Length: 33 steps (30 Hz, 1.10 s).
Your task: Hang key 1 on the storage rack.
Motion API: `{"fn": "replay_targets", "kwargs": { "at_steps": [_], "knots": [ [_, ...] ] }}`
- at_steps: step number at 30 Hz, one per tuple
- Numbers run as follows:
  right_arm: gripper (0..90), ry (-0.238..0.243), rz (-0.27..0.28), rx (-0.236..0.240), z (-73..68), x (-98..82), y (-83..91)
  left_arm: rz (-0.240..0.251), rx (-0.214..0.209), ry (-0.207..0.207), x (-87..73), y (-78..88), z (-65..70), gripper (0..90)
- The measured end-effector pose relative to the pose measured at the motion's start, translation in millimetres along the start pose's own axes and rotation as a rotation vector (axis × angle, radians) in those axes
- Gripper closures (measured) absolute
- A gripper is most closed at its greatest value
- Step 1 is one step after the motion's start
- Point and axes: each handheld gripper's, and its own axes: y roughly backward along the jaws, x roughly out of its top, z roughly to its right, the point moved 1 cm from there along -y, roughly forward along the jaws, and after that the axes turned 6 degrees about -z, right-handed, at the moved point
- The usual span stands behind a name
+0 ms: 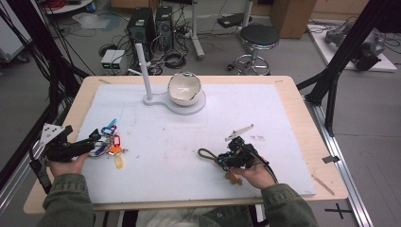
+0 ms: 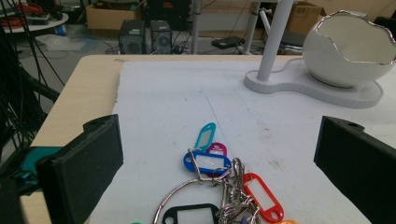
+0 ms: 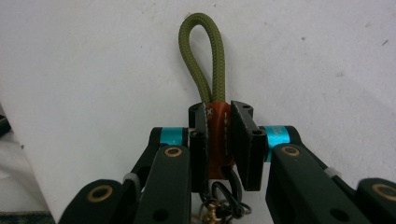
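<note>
Jaws of the right gripper (image 3: 219,140) clench the orange leather tab of an olive-green cord loop keychain (image 3: 205,60), low over the white foam mat (image 1: 189,142) on the table. The left gripper (image 2: 219,158), jaws spread wide, straddles a metal ring of coloured plastic key tags (image 2: 219,177) lying at the mat's left edge.

Olive cord loop (image 3: 203,51) with brown leather tab (image 3: 218,140), clamped upright; key bunch (image 2: 219,184) flat on mat.
</note>
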Motion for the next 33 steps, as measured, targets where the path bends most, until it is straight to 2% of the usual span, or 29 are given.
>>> {"fn": "replay_targets", "kwargs": {
  "at_steps": [5,6,8,11,15,16,30,33],
  "knots": [
    [78.2,0.000,0.022,-0.010,-0.2,2.3,5.7,0.000,-0.003,-0.003,0.0,0.5,0.9,1.7],
    [78.2,-0.012,0.039,0.003,0.0,4.2,8.7,0.000,-0.003,-0.002,0.0,0.5,0.8,1.7],
    [78.2,-0.014,0.050,0.002,0.0,5.3,9.7,0.002,-0.002,0.001,0.0,0.3,0.2,1.7],
    [78.3,-0.024,0.057,-0.016,-0.7,9.3,11.4,0.001,-0.004,0.003,-0.3,0.3,-0.8,1.7],
    [78.3,-0.025,0.072,-0.009,-1.6,15.6,14.8,0.004,-0.005,0.005,-0.3,1.3,-0.3,1.7],
    [78.4,-0.023,0.093,-0.005,-2.0,19.4,18.0,0.005,-0.006,0.004,-0.2,1.5,-0.1,1.7],
    [78.3,0.012,0.132,-0.005,-2.7,54.9,36.8,0.003,-0.007,0.006,-0.3,0.6,-0.7,1.7],
    [78.3,0.010,0.162,-0.003,-2.5,61.3,42.3,0.004,-0.007,0.007,-0.4,0.6,-0.8,1.7]
  ]
}}
